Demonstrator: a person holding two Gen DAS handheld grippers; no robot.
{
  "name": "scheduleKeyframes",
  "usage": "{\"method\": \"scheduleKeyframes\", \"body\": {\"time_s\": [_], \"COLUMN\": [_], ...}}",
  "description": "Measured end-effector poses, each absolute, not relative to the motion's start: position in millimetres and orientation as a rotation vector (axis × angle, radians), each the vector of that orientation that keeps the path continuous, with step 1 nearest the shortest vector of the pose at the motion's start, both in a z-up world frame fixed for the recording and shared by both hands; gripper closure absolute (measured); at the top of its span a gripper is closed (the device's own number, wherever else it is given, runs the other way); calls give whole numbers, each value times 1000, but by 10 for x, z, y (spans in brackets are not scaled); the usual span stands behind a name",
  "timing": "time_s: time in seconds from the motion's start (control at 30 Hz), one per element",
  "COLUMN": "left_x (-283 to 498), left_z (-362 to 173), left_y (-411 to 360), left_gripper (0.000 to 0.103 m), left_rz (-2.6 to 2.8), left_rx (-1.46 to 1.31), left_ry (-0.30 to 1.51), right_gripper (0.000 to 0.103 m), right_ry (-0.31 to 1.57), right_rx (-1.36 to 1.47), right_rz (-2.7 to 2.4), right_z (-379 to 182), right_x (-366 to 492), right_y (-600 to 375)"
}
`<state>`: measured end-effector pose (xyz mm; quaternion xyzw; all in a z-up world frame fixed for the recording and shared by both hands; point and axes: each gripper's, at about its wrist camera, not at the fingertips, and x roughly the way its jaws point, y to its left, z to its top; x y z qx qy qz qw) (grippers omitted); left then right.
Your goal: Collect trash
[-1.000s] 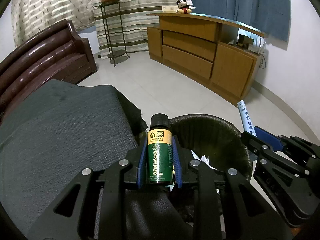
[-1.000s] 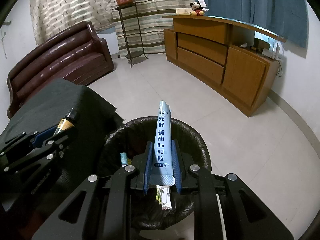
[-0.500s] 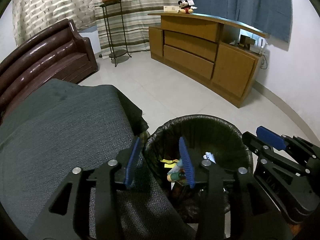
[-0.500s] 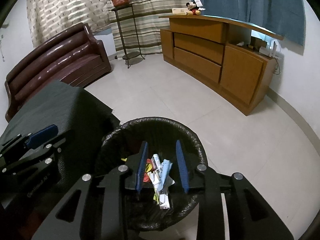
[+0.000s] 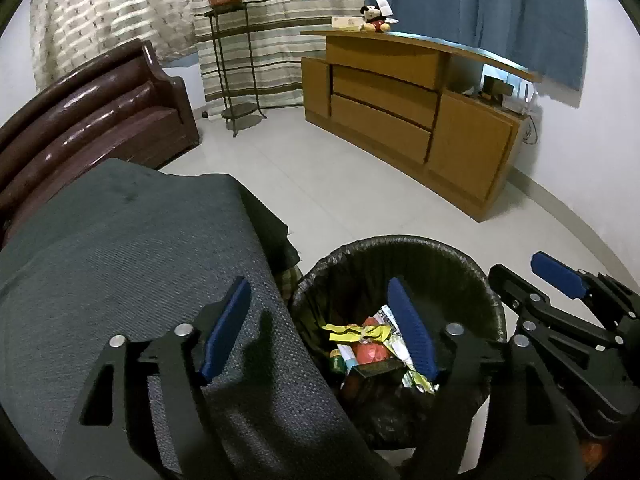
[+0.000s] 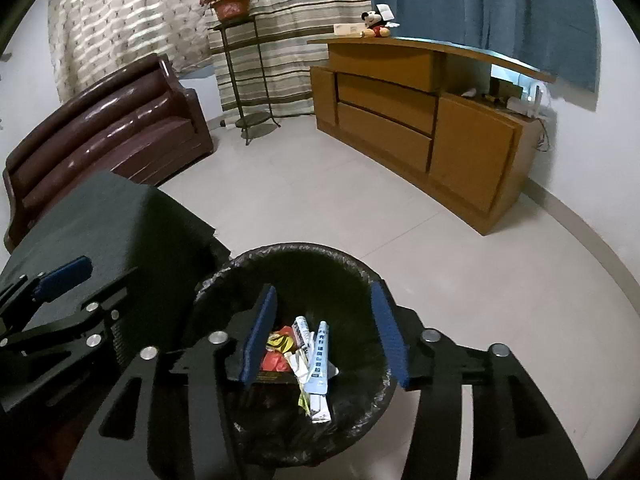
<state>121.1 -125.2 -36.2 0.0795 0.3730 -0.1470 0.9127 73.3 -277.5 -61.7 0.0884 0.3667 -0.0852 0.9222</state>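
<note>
A round bin with a black liner (image 5: 404,246) (image 6: 304,252) stands on the floor beside a dark cloth-covered table (image 5: 120,248). Inside lie several pieces of trash: yellow and red wrappers (image 5: 362,338), a light blue packet (image 6: 319,360) and white papers. My left gripper (image 5: 320,336) hangs over the bin's left rim, jaws opening, nothing between them. Over the bin my right gripper (image 6: 324,334) hangs with its jaws opening too and nothing in them. The right gripper (image 5: 560,320) shows at the right of the left wrist view, and the left gripper (image 6: 60,304) at the left of the right wrist view.
A brown leather sofa (image 5: 88,120) stands at the back left, a metal plant stand (image 5: 232,72) with a potted plant behind it. A long wooden cabinet (image 5: 404,108) with a plush toy on top runs along the right wall. Pale tiled floor (image 5: 340,184) lies between.
Both grippers opened. The green bottle left my left jaws and the light blue packet left my right jaws; both dropped into the bin. The hands stayed in place.
</note>
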Motion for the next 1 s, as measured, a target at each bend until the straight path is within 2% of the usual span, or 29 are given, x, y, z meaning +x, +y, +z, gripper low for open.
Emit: {"method": "scheduleKeyframes", "body": {"time_s": [0.63,0.7,1.0], "left_x": [1188,1159,932], "left_z": [-276,-252,-95], "left_y": [-1138,-1122,-939], "left_gripper": [23,20,15], "left_rz": [-264,-247,-197], "left_rx": [152,158,140], "left_ry": [744,733,691], "right_gripper": [35,34,25], "right_ry": [727,719,680], "right_rx": [170,163,130], "right_rz": [-220,-221,-223], "right_z": [-589,-571,-404], "right_x": [679,661,505], "right_y": [-2837,-2830,-2698]}}
